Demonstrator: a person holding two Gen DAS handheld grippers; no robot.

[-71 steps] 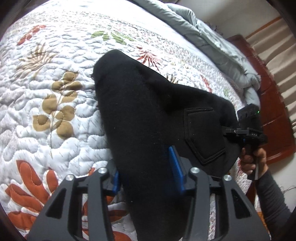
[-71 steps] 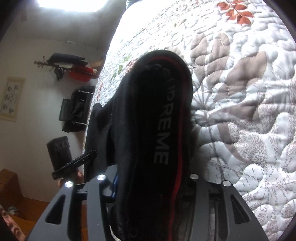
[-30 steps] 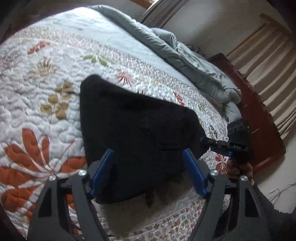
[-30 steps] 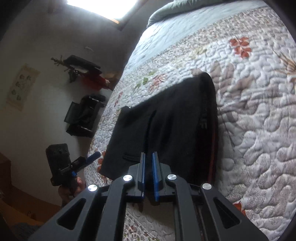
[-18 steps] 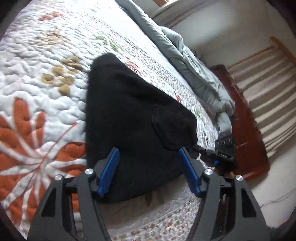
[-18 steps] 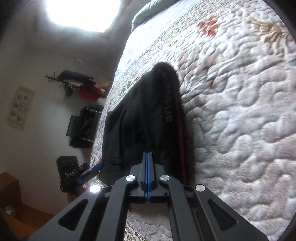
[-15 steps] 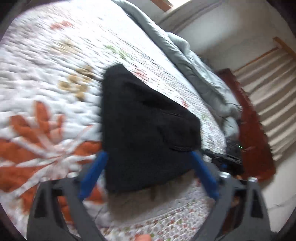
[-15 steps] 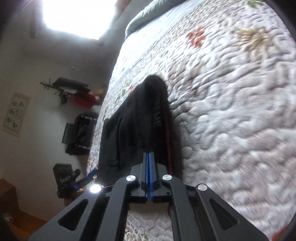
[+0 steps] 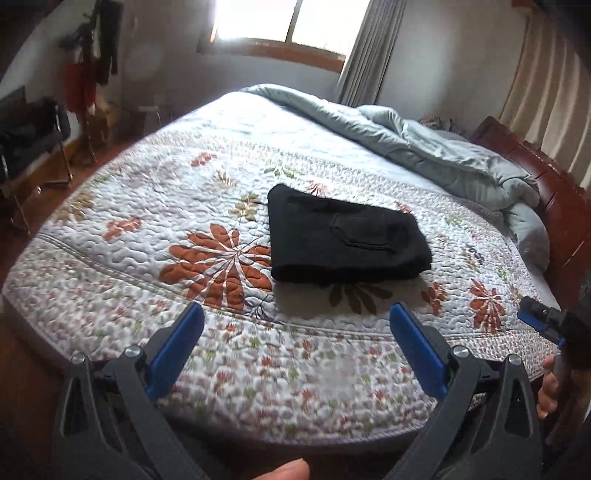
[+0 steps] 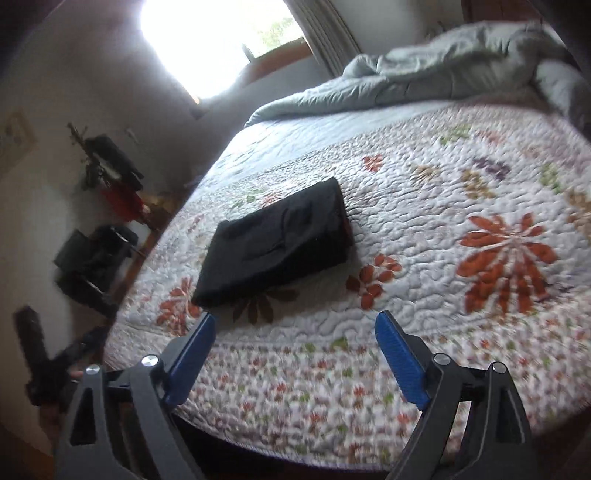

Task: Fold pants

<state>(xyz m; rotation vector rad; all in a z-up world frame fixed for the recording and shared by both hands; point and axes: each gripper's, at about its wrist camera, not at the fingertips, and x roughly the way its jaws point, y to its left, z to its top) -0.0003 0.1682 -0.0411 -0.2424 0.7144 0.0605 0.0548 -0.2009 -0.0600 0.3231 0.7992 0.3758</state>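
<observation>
The left gripper (image 9: 295, 354) stands with its blue fingers (image 9: 177, 349) spread wide at the bottom of the left wrist view, nothing between them but bare quilt; its jaws have just been opening. The right gripper (image 10: 293, 360) is the same in its own view: blue fingers (image 10: 400, 365) far apart and empty, its jaws having just been opening from a near-closed pinch. It also shows at the right edge of the left wrist view, held in a hand (image 9: 550, 387).

Beyond both pairs of fingers, well clear of them, the pants (image 9: 343, 240) lie in the middle of the frame as a compact black rectangle, flat on the quilt (image 9: 110, 258), a pocket seam facing up. In the right wrist view the same bundle (image 10: 277, 247) sits left of centre, its edges fairly square, with a thin red strip showing along its right side. A grey duvet (image 9: 424, 147) is bunched along the upper right of the frame, and a window (image 9: 280, 22) glows at the top.

Judging by the neat, layered shape and both grippers standing off empty, the folding looks finished. At most a slight squaring of the edges remains.
</observation>
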